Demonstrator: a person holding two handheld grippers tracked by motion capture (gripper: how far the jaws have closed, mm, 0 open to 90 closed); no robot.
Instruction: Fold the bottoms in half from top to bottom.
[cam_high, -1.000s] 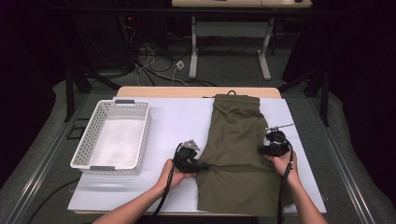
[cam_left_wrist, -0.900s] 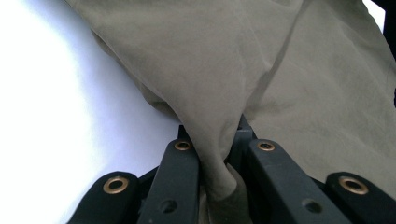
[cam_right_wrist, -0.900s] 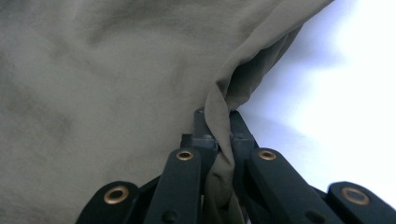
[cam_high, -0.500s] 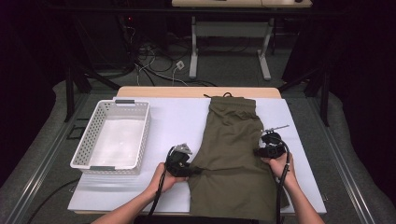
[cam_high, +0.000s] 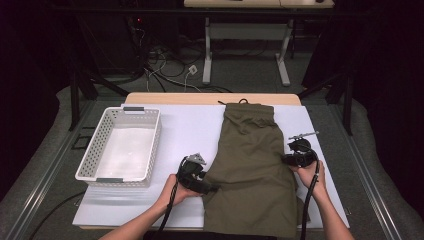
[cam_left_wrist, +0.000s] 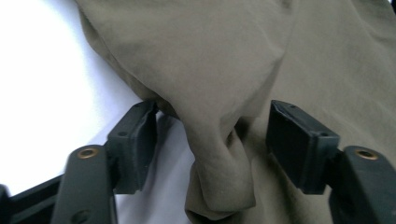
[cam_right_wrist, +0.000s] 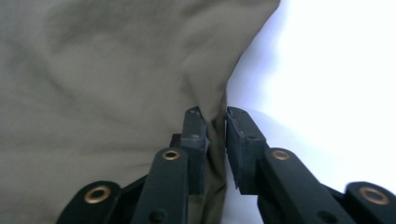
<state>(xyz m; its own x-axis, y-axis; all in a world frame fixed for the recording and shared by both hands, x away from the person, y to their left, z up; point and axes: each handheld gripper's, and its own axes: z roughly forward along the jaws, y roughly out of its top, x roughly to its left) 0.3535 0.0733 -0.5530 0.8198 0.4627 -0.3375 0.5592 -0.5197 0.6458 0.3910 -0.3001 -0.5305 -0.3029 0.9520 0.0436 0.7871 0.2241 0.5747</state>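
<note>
The olive-green garment (cam_high: 252, 170) lies flat down the white table cover (cam_high: 195, 130), well to the right of the white basket (cam_high: 120, 150), waistband at the far end and hem hanging toward the person. And here's the release: the left gripper (cam_left_wrist: 210, 140) sits at the garment's left edge, its jaws having just been opening, and now they stand wide apart with a pinched ridge of cloth between them, neither pad pressing it. Over at the garment's right edge, the right gripper (cam_right_wrist: 215, 135) is loosening too, jaws just been opening a little, a narrow gap showing, with the fabric edge caught between them and apparently against the left pad (whether it grips firmly, I can't tell). So the step in hand looks like letting go after pulling the garment straight on the cover. The next move, I'd judge, calls for the right jaws to open fully, both grippers to back clear of the cloth, then fresh grips for a fold.
</note>
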